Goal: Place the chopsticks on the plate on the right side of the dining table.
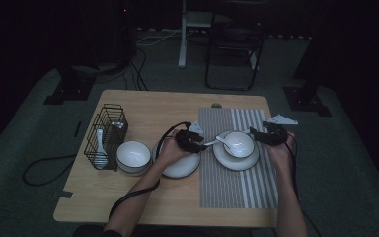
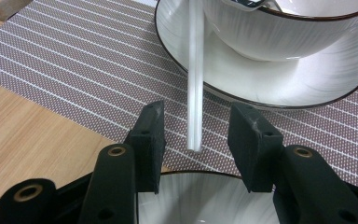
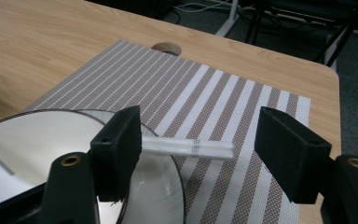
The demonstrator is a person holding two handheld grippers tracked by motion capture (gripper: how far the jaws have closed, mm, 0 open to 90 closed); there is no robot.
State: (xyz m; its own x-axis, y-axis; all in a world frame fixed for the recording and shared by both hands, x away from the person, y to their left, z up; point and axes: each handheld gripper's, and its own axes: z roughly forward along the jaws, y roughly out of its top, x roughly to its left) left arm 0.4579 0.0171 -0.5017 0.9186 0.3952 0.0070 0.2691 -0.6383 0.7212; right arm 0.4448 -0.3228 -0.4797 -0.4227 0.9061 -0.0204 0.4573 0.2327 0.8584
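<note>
The place setting on the mat point(image 1: 237, 190) looks mostly laid. A plate point(image 1: 237, 165) sits on the striped mat with a bowl point(image 1: 240, 143) on it. A white spoon point(image 2: 195, 84) leans in that bowl, its handle sticking out over the rim towards the person's left.

The left hand-held gripper point(image 1: 203, 144) has its jaws spread on either side of the tip of that handle, and neither pad touches it. So the spoon rests on its own, and I can't say whether it has just been let go or is about to be taken.

The right hand-held gripper point(image 1: 255, 134) is at the far side of the plate with its jaws wide apart. A pair of thin white sticks point(image 3: 191, 148), chopsticks by the look of them, lies between the jaws, out over the plate's edge and the mat. One end is hidden behind a jaw, but nothing is pinched.

Off the mat, a second plate point(image 1: 182, 169) and a second bowl point(image 1: 133, 154) stand on the bare bench point(image 1: 143, 197), and another spoon point(image 1: 100, 141) stands in the wire basket point(image 1: 109, 114). I'd judge one setting is close to finished, with only the chopsticks to settle. If a second setting is meant, it hasn't been started.
</note>
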